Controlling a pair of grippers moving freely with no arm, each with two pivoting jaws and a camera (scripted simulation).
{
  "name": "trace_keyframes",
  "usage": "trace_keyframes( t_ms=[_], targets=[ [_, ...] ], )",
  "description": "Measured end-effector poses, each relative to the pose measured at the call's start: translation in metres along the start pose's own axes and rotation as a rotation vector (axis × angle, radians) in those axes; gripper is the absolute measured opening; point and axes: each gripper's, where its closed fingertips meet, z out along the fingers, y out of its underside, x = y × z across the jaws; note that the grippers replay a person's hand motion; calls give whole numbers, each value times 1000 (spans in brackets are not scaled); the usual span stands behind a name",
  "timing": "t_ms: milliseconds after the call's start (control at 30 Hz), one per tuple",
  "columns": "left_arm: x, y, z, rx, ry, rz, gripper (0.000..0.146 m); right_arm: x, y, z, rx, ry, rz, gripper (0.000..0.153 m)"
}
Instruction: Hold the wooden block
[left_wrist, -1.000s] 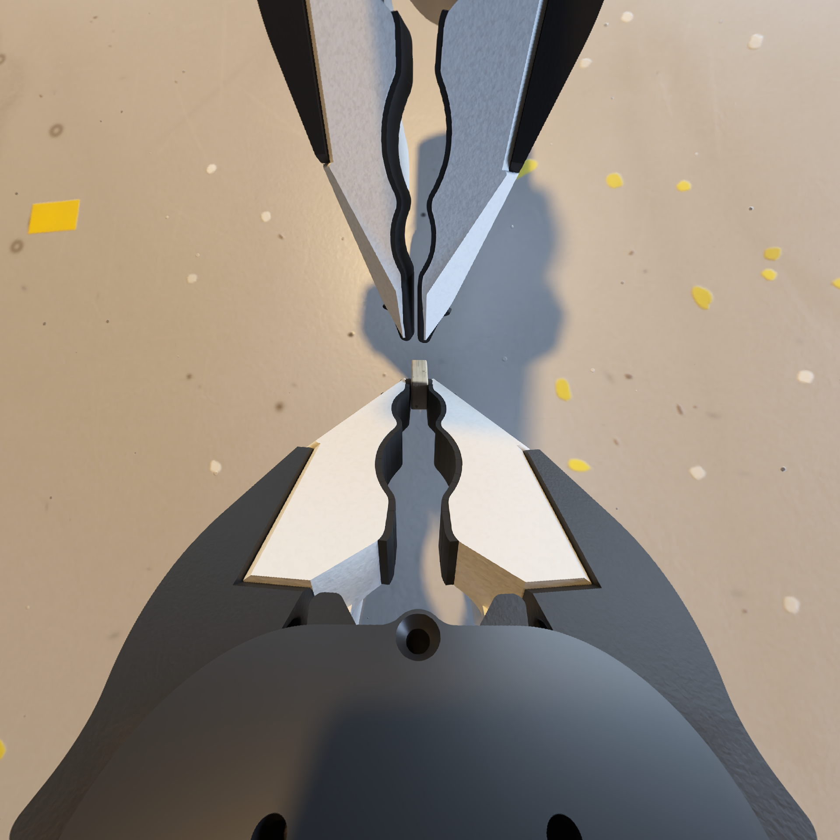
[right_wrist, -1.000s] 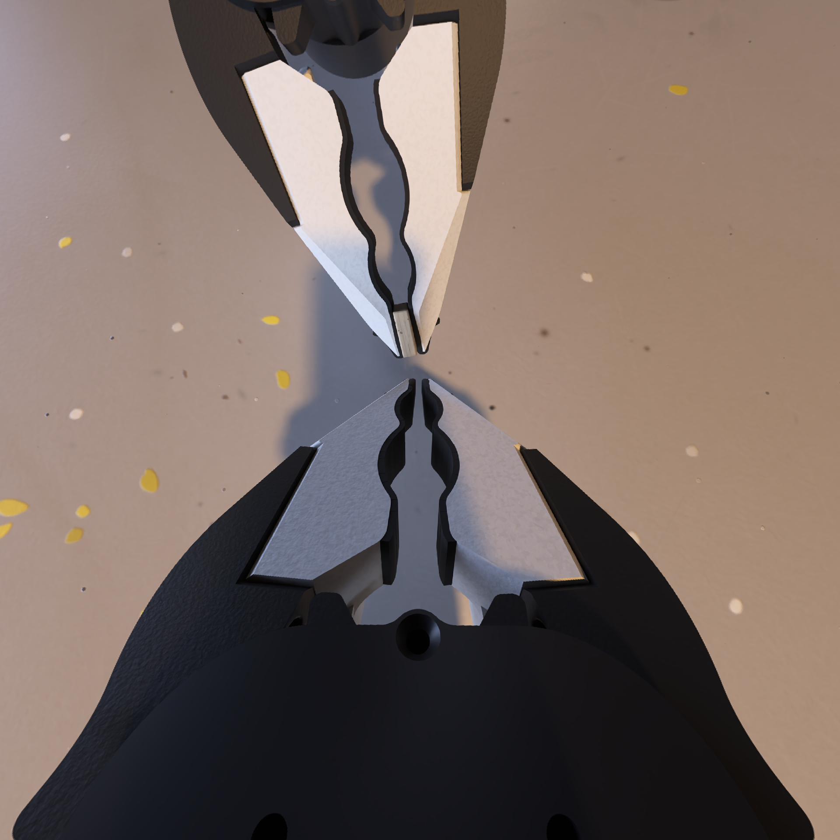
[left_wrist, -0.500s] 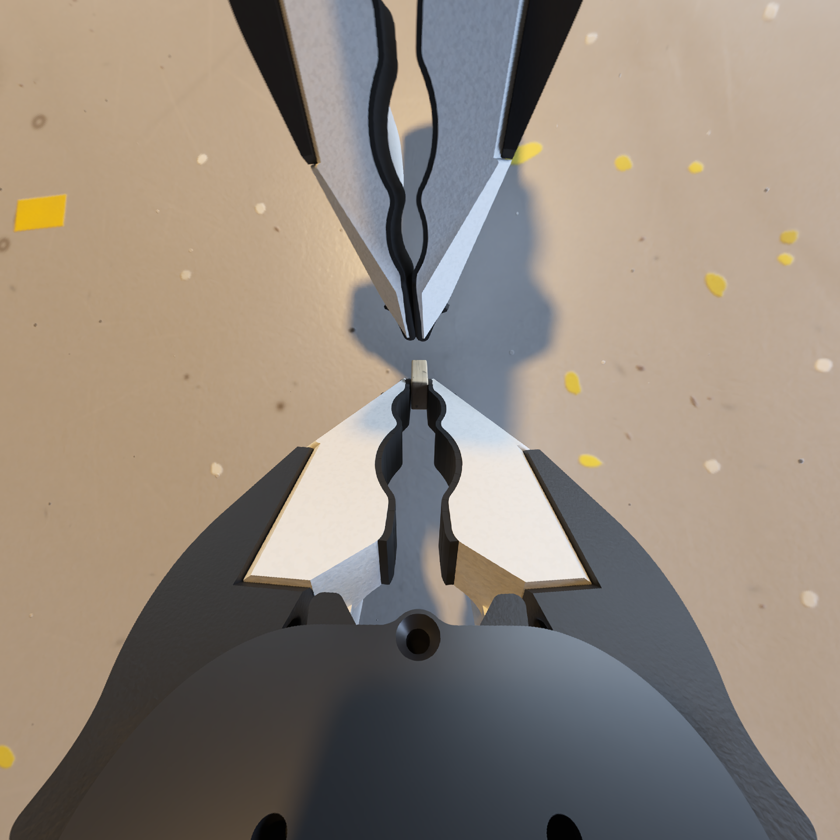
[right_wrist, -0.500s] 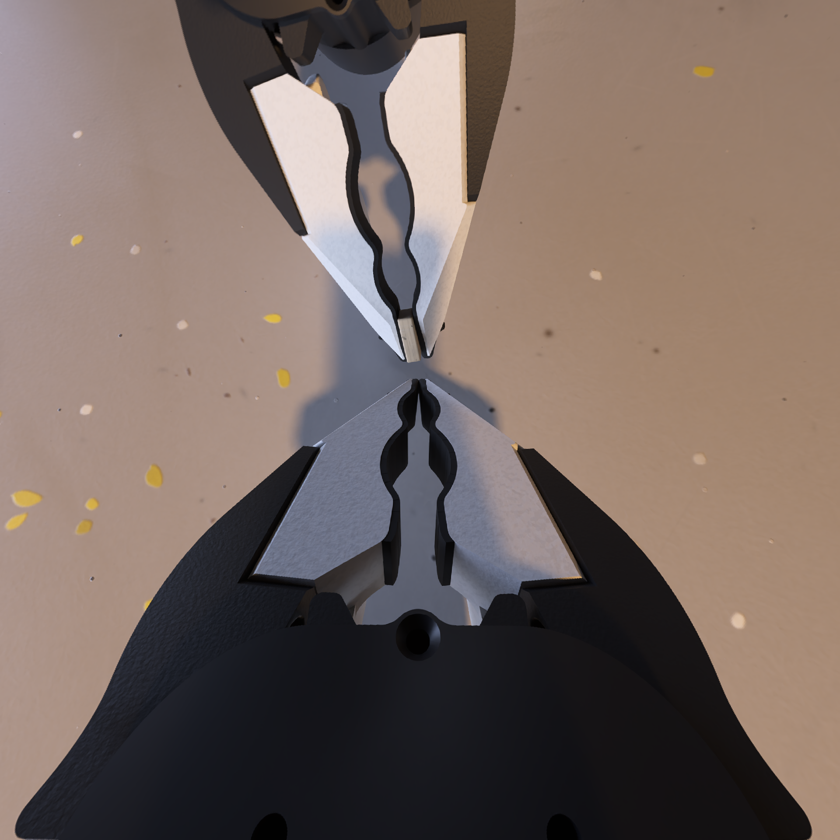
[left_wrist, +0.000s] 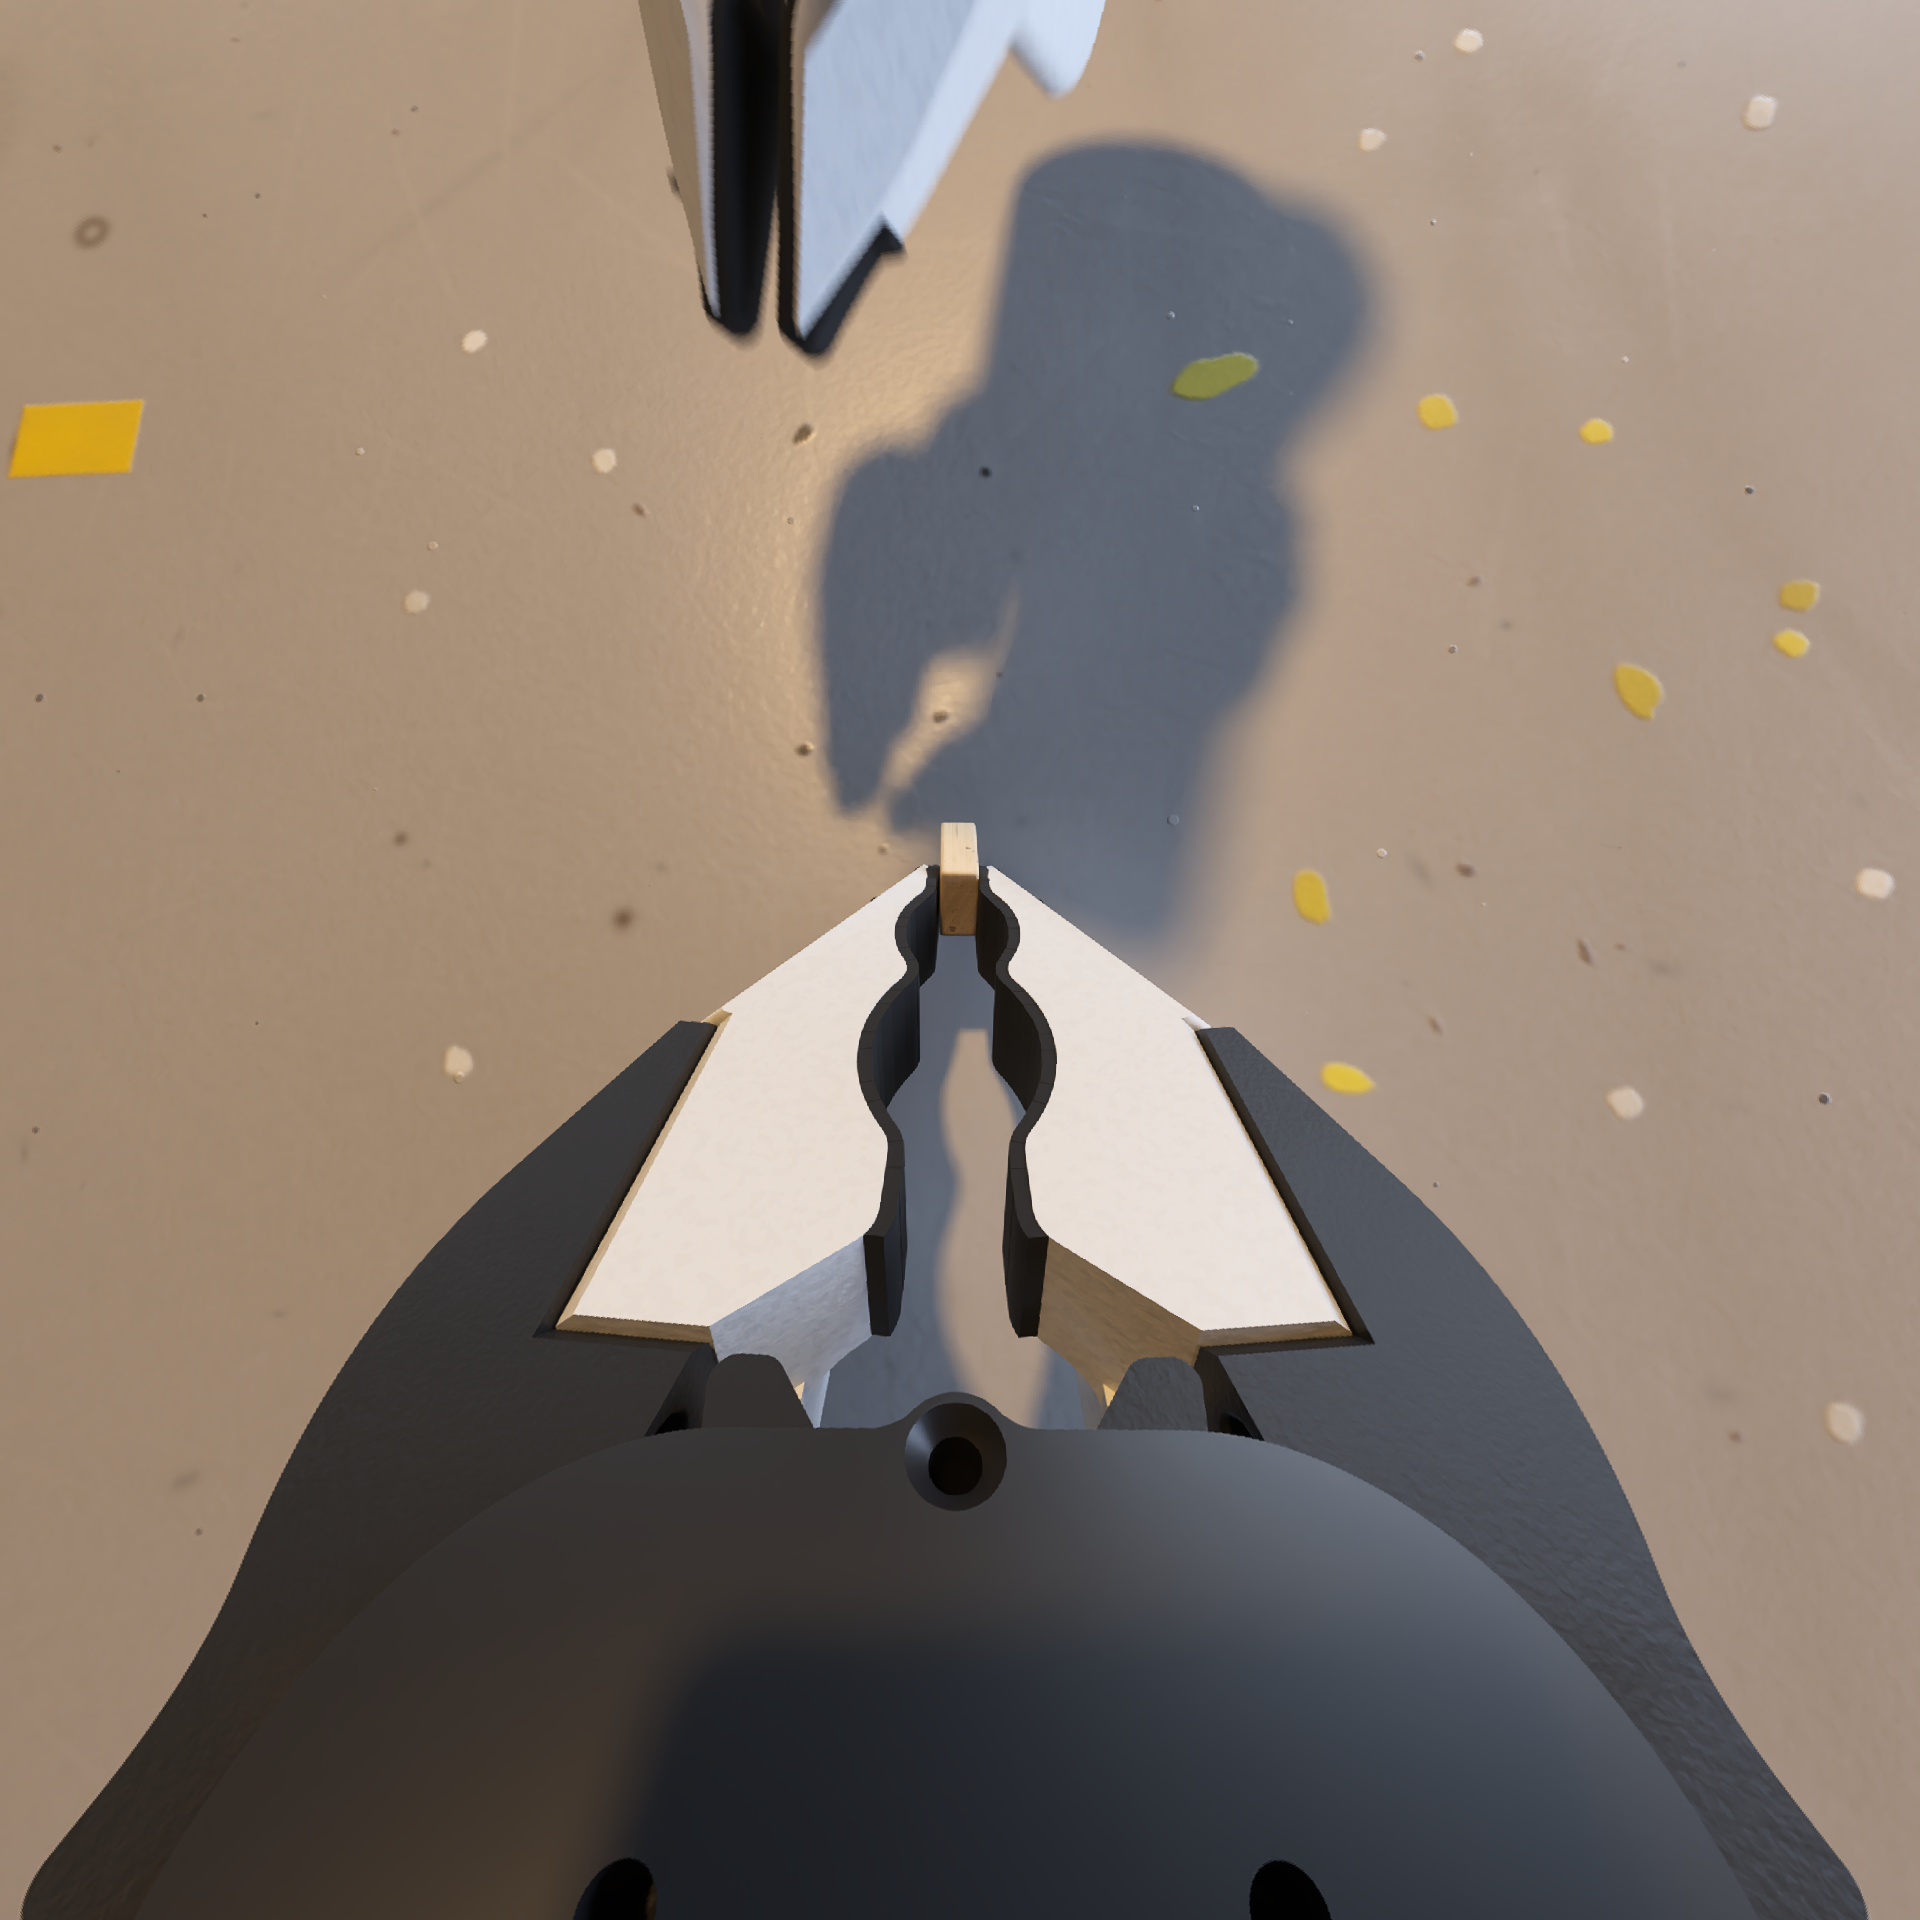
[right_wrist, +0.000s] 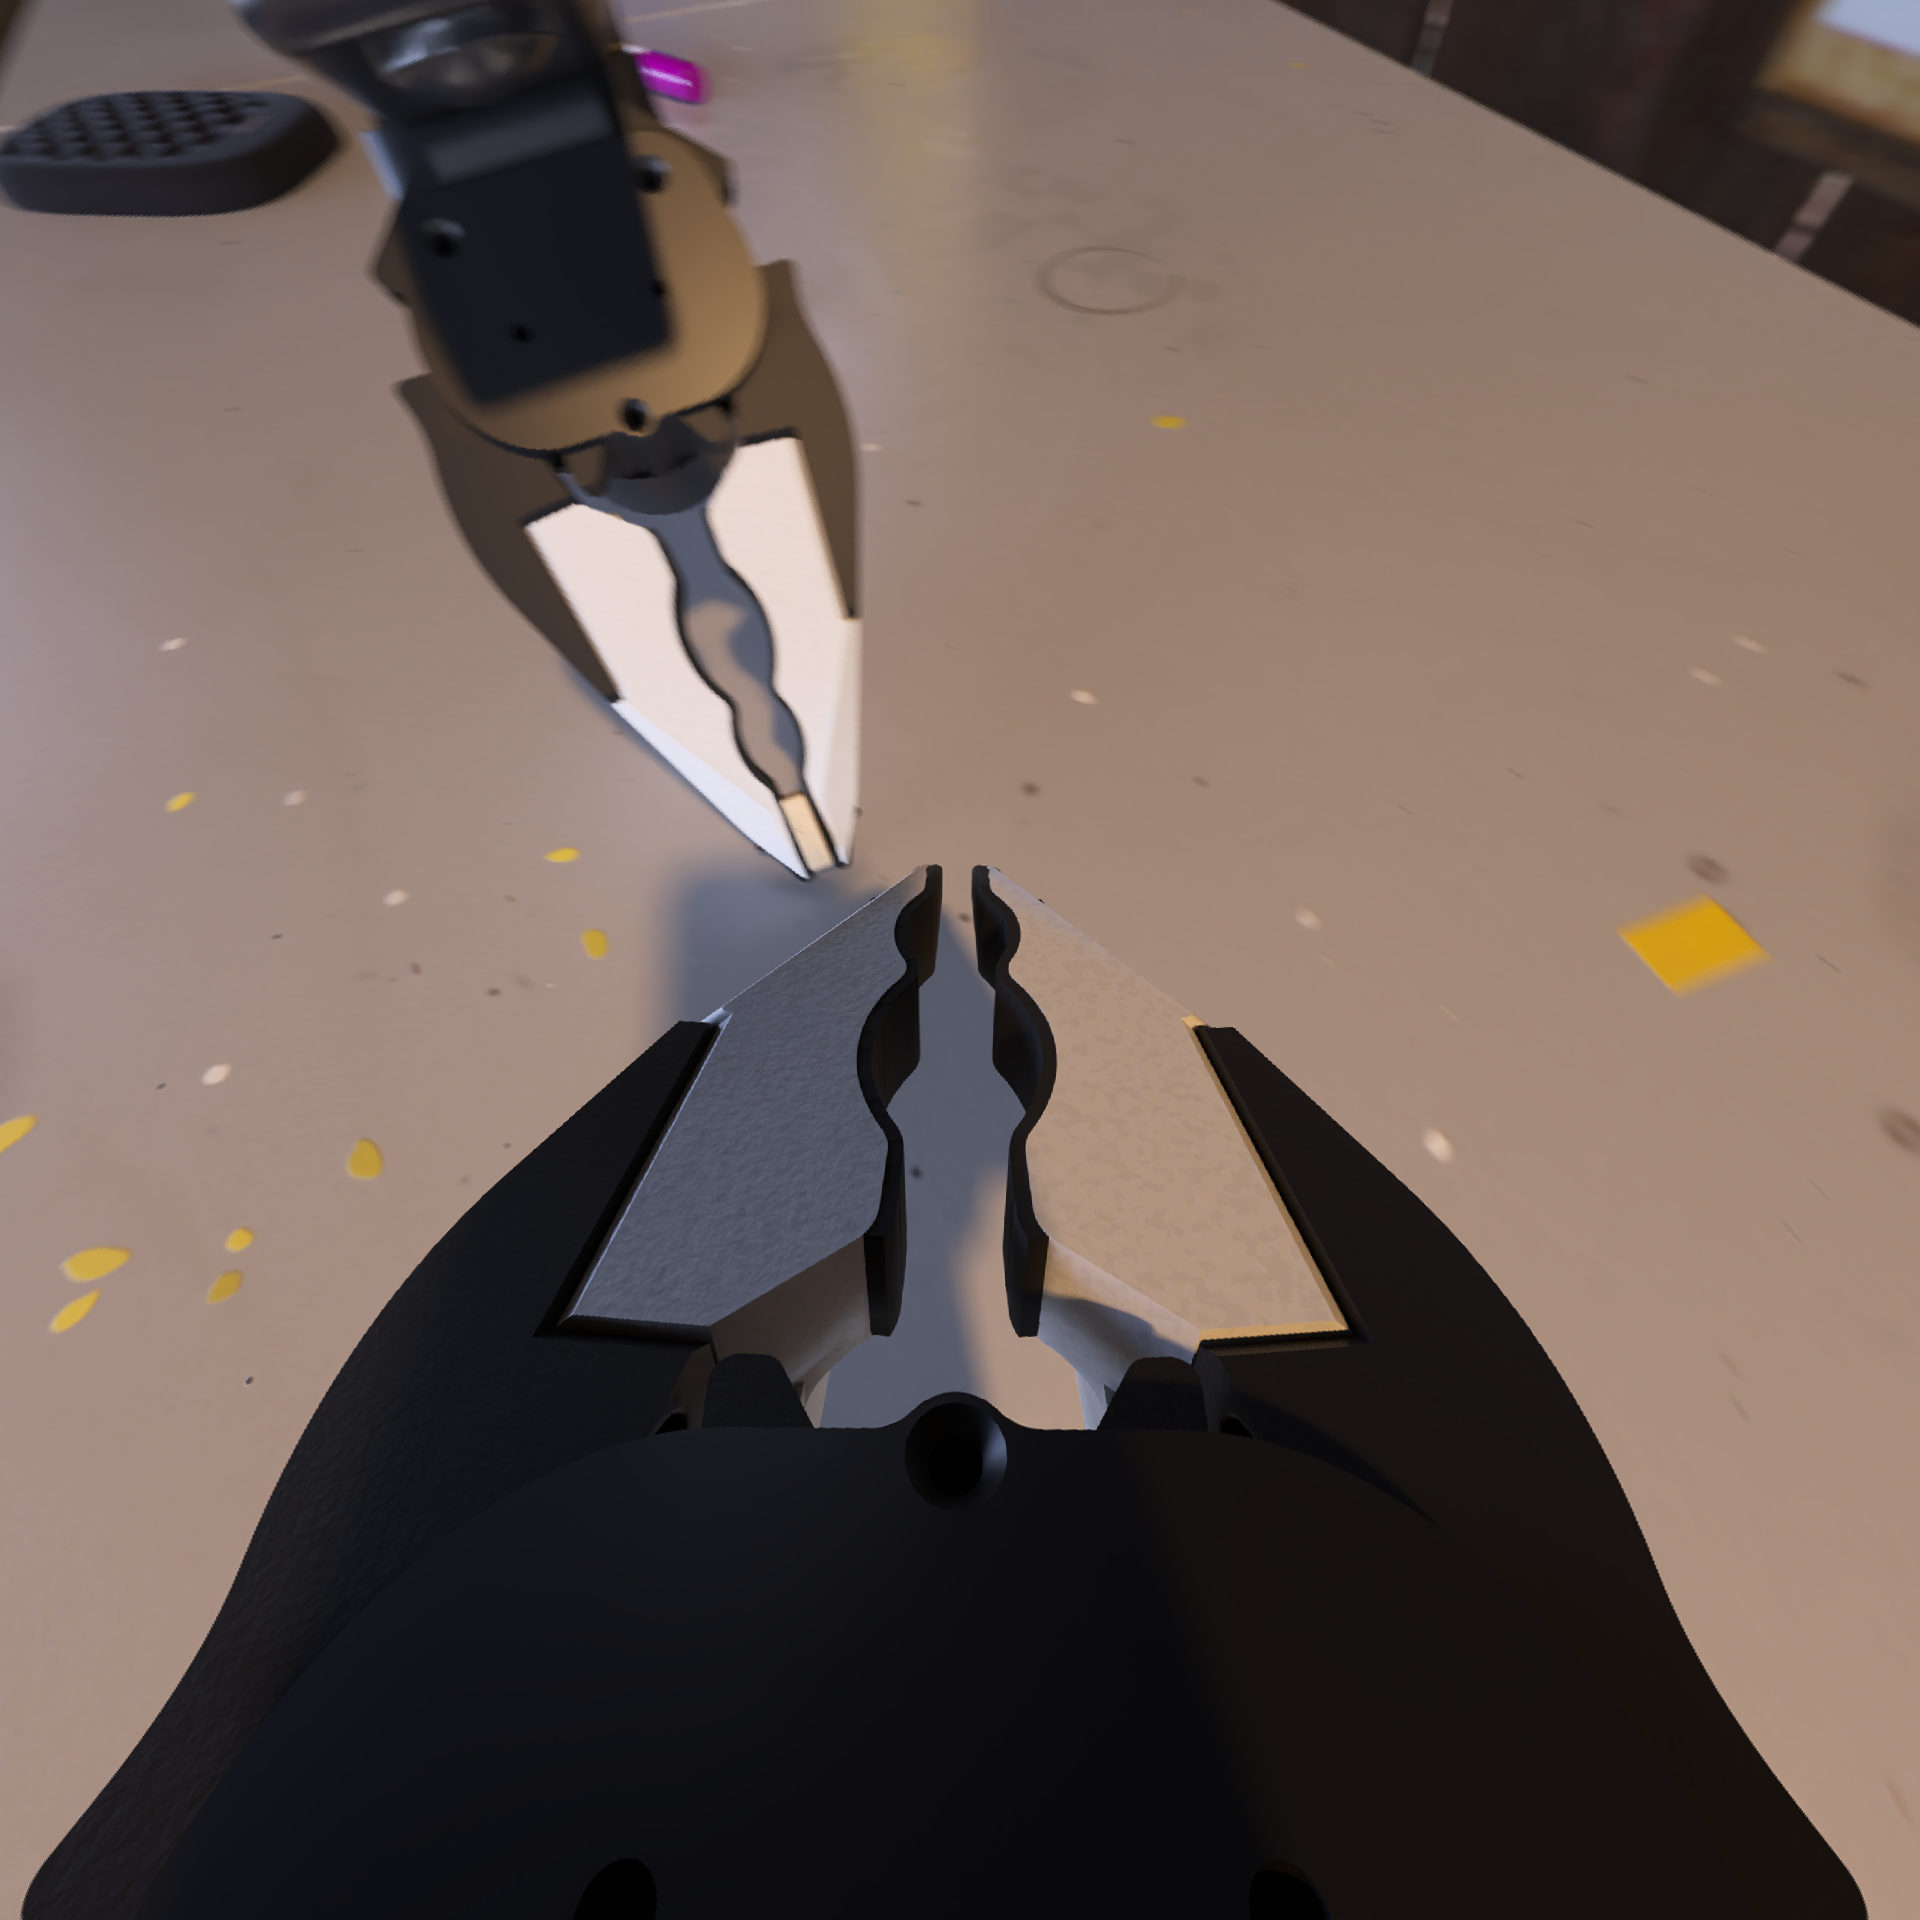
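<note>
The wooden block (left_wrist: 957, 878) is small and pale, pinched upright between the tips of my left gripper (left_wrist: 957, 885), which is shut on it above the tan table. In the right wrist view the same block (right_wrist: 805, 826) shows at the tips of the left gripper (right_wrist: 819, 847), ahead and to the left. My right gripper (right_wrist: 956, 883) is empty, its jaws together with only a thin slit between them. Its tips are a short way from the block and do not touch it. In the left wrist view the right gripper (left_wrist: 769, 312) hangs at the top, left of centre.
A black perforated pad (right_wrist: 156, 145) and a magenta object (right_wrist: 670, 73) lie at the far left of the table. A yellow square marker (right_wrist: 1694, 940) lies to the right, also seen in the left wrist view (left_wrist: 75, 436). The table edge (right_wrist: 1558, 177) runs across the upper right.
My right gripper has drawn back from the left gripper's tips and tilted, so its view now takes in more of the table. The left gripper still holds the block.
</note>
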Motion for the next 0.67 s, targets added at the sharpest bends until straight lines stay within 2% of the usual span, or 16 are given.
trace_keyframes(
  t_ms=[133,267,367,533,667],
  targets=[
    [0,0,0,19,-8,-30,5,20,8,-29,-36,191,46,13],
    [0,0,0,38,-12,-61,5,31,2,-63,17,355,107,15],
    [-1,0,0,50,-12,-85,5,32,11,-83,-27,424,165,14],
    [-1,-1,1,66,-28,-100,5,26,67,-81,-262,457,221,15],
    [-1,-1,1,65,-42,-95,5,26,88,-67,-297,444,234,18]
  ],
)
